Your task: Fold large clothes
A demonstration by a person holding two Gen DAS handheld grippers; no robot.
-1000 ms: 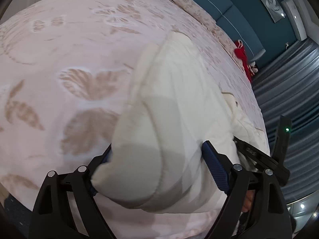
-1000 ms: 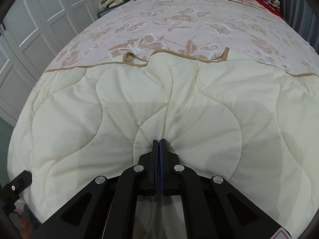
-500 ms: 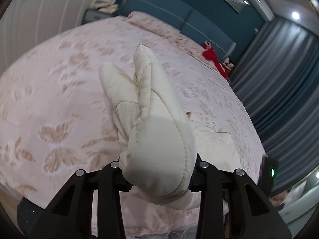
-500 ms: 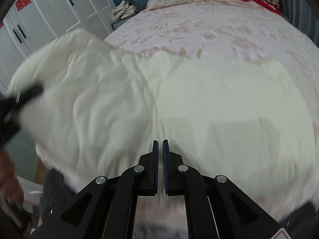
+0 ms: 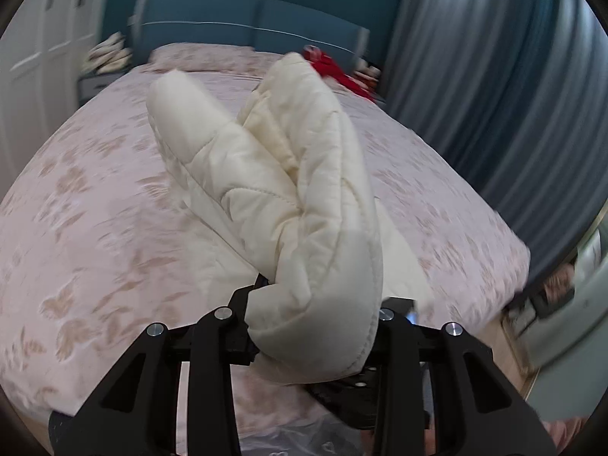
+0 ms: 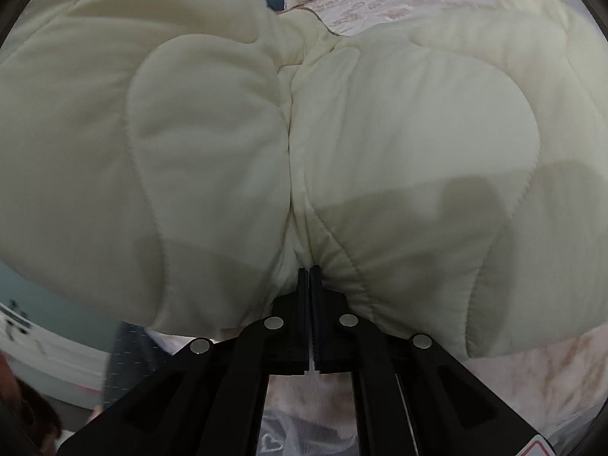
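Bunching between the fingers of the left gripper (image 5: 315, 326), a thick fold of the cream quilt (image 5: 288, 197) was clamped, its long axis pointed away toward the headboard (image 5: 247, 34) above the pink bed (image 5: 76, 228). The right gripper (image 6: 309, 277) was pinched narrowly on another fold, which billowed up to either side.

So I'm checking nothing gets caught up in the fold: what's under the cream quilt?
Under the quilt lies the pink butterfly-print bedspread, showing around it in the left wrist view. In the right wrist view the quilt covers nearly everything, so anything beneath it is hidden.
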